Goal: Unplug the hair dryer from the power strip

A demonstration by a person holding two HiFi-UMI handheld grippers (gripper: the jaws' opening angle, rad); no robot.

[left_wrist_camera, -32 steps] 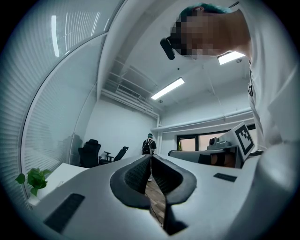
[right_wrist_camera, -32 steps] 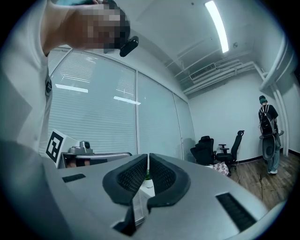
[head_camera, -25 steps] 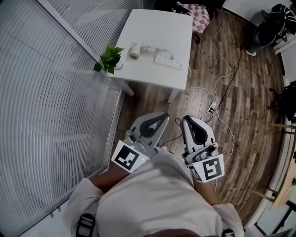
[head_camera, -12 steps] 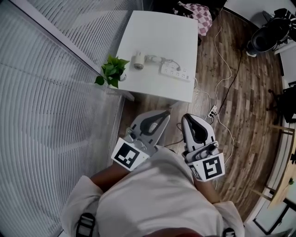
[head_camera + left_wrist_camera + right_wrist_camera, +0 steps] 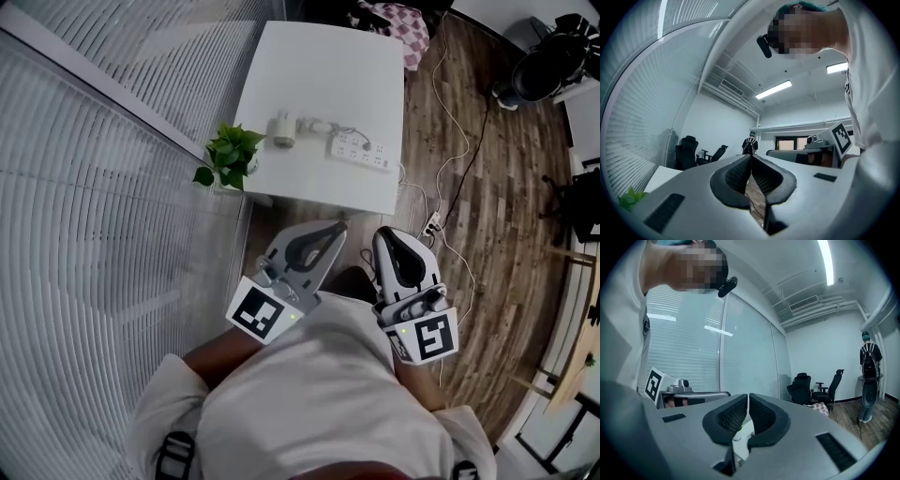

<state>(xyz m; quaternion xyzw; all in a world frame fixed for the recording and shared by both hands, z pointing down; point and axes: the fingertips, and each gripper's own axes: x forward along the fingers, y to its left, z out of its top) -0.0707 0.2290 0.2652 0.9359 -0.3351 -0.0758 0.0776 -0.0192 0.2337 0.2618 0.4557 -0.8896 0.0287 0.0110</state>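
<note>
Both tongs, left (image 5: 330, 228) and right (image 5: 382, 236), are clenched on nothing and held level at the person's waist, well short of the square white tabletop (image 5: 328, 75). On it lie one small white hair dryer (image 5: 282, 129) and one oblong white power strip (image 5: 359, 150), joined by a cord, near one leafy green potted plant (image 5: 230, 155). The sound method is probably to pin the strip with one pair of tongs and draw the plug straight out with the other.

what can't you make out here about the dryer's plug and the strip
Head view: whether the plug of the hair dryer sits in the power strip, and in which socket; too small.
Right gripper view: the right gripper, jaws shut, hides the table but for a sliver; dryer and strip unseen.
Left gripper view: the left gripper hides dryer and strip; only the plant shows.
</note>
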